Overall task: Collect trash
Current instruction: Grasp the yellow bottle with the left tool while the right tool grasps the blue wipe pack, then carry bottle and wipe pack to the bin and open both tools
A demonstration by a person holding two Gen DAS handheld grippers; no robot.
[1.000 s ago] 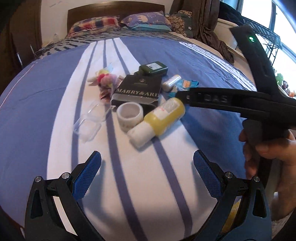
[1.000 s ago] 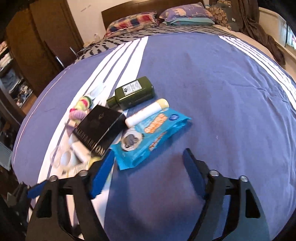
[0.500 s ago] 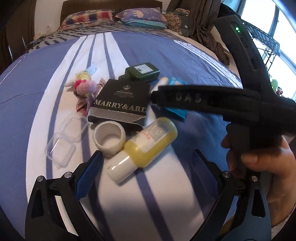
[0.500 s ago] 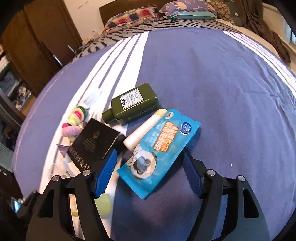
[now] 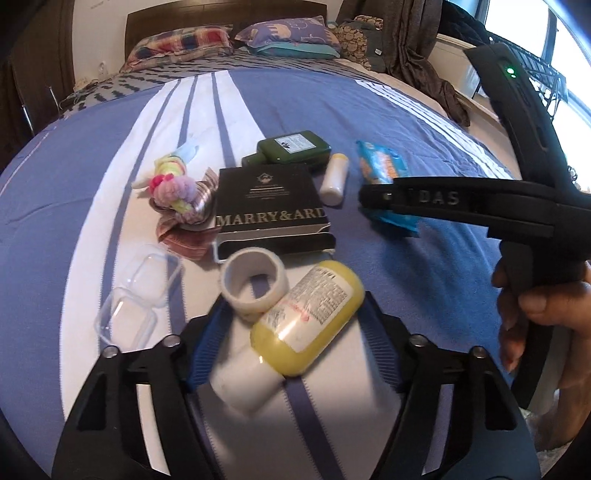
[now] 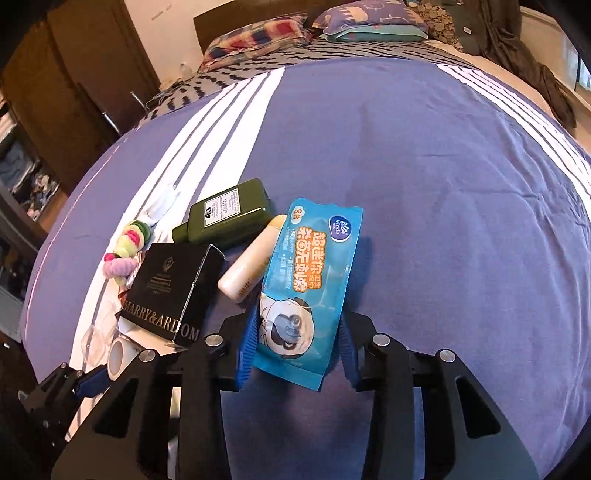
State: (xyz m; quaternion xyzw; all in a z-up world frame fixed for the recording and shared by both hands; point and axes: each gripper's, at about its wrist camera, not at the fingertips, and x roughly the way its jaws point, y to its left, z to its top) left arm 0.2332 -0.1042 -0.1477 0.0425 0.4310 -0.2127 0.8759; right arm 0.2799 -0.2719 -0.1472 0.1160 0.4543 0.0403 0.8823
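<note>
Straddling blue packet, right hand-held gripper (bedspread beyond bare).

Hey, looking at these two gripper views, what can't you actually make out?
- Left view: the blue packet is partly hidden behind the right gripper's black body.
- Left view: the yellow bottle label is too blurred to read.
- Right view: the tape roll is half covered by the black box.
- Both views: actual finger contact is unclear.

Left wrist view: low over bed, facing headboard, close to clutter. Right wrist view: same heading, close. Shared: black box, green bottle.
</note>
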